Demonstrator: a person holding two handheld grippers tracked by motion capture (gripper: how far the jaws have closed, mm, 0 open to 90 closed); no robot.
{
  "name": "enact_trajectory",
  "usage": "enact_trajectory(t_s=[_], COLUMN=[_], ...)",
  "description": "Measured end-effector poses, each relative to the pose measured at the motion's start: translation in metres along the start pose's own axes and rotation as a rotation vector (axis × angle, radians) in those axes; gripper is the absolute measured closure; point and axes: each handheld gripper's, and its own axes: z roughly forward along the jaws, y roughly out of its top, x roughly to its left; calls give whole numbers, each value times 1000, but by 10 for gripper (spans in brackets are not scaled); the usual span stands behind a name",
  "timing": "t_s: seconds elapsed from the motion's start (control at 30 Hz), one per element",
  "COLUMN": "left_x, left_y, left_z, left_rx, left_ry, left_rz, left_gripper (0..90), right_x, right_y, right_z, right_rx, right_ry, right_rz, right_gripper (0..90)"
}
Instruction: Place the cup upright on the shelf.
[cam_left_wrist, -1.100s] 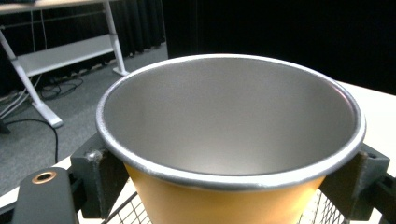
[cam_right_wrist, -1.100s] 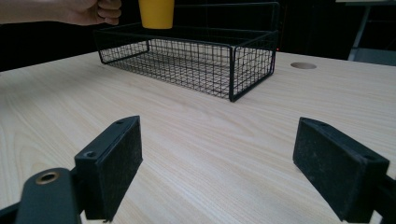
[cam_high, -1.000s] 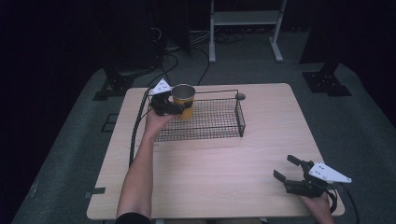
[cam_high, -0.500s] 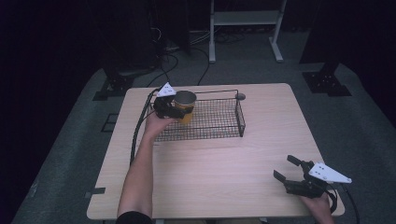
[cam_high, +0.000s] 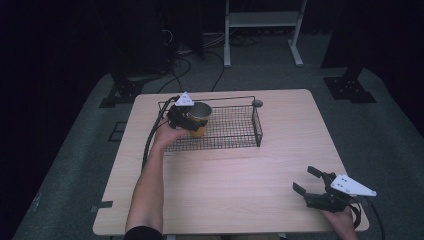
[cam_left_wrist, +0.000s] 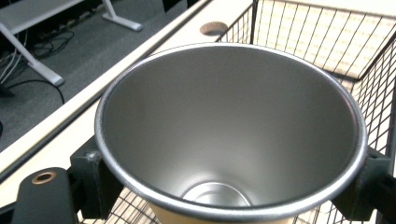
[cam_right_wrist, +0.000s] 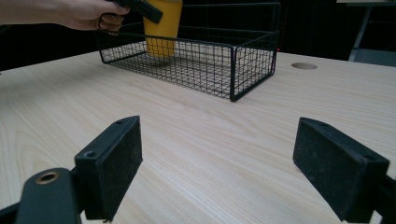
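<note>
The yellow cup (cam_high: 199, 120), steel-lined and empty inside, sits upright between the jaws of the left hand-held gripper (cam_high: 186, 119), which are clamped on its wall just below the rim; in the left gripper view the cup (cam_left_wrist: 231, 135) opens straight ahead of the camera with a black jaw pressed to each side. It hangs in the left end of the wire basket (cam_high: 235, 131), and from the right gripper view its base (cam_right_wrist: 161, 28) looks to be at or just above the mesh floor, though whether it actually touches cannot be told. Beyond the held cup lie the basket's far wall and the desk (cam_high: 225, 185) edge with its round cable hole (cam_high: 257, 103). The step in hand appears to be setting the cup down in the basket. The next move would call for a short straight descent until the base rests flat on the mesh, then parting the jaws and drawing back upward without catching the rim or the basket's top wire. The right hand-held gripper (cam_high: 312, 187) rests well apart at the near right of the desk, jaws spread wide with nothing between them.
</note>
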Motion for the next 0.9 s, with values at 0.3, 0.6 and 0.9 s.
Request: enact_trajectory(t_s=[0.3,0.6,0.9], left_x=[-2,-3,-2], left_y=[2,2,1], left_z=[4,8,9], left_rx=[47,84,94], left_ry=[-3,3,4], left_rz=[28,44,52], left_gripper=[135,134,133], right_x=[0,0,0], right_y=[0,0,0], right_z=[0,0,0], right_rx=[0,-1,-1], right_ry=[1,1,2], right_rz=[1,0,1], right_gripper=[148,148,148])
